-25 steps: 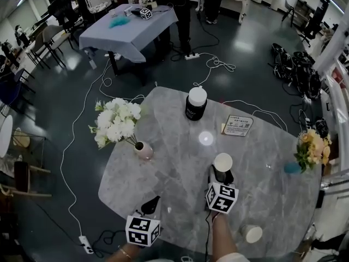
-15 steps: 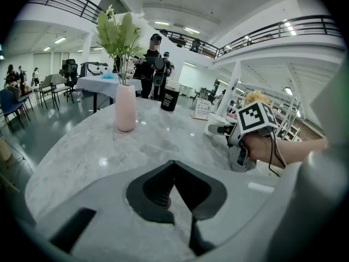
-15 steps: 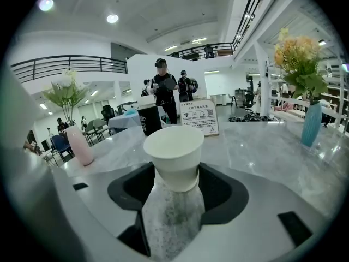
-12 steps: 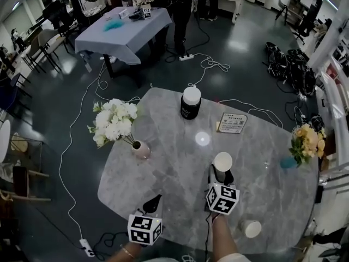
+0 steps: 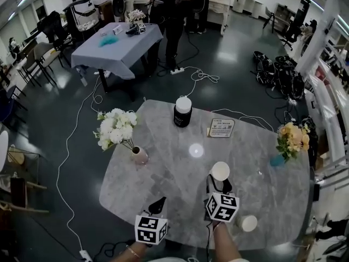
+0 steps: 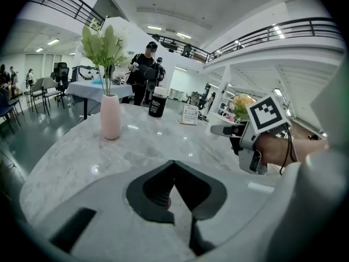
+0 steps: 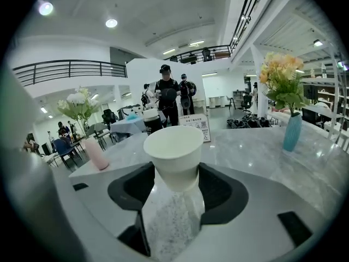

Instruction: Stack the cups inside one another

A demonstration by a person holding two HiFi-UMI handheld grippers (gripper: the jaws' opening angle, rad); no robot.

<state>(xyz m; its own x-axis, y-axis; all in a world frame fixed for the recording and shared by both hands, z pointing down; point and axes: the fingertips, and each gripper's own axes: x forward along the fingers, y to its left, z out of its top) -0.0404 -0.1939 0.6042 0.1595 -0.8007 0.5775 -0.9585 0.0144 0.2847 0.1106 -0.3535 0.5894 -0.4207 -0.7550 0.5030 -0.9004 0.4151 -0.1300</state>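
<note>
A white paper cup [image 5: 220, 171] stands upright between the jaws of my right gripper [image 5: 218, 183], which is shut on its lower half. In the right gripper view the same cup [image 7: 174, 152] fills the middle, and my right gripper [image 7: 174, 185] clamps it from both sides. I cannot tell whether its base touches the table. A second white cup [image 5: 248, 223] stands alone near the table's front right edge. My left gripper [image 5: 157, 205] hovers at the front left with nothing in it. Its jaws meet at the tips in the left gripper view [image 6: 173, 166].
The grey marble table [image 5: 169, 179] also carries a pink vase [image 5: 139, 155] with white flowers, a black jar with a white lid [image 5: 182, 112], a small sign card [image 5: 221, 127] and a blue vase [image 5: 278, 160] with yellow flowers. People stand by a covered table [image 5: 117, 42] beyond.
The head view has pulled back and tilted up, so the table looks smaller. Both grippers keep their places on the table, and the right one still grips the cup.
</note>
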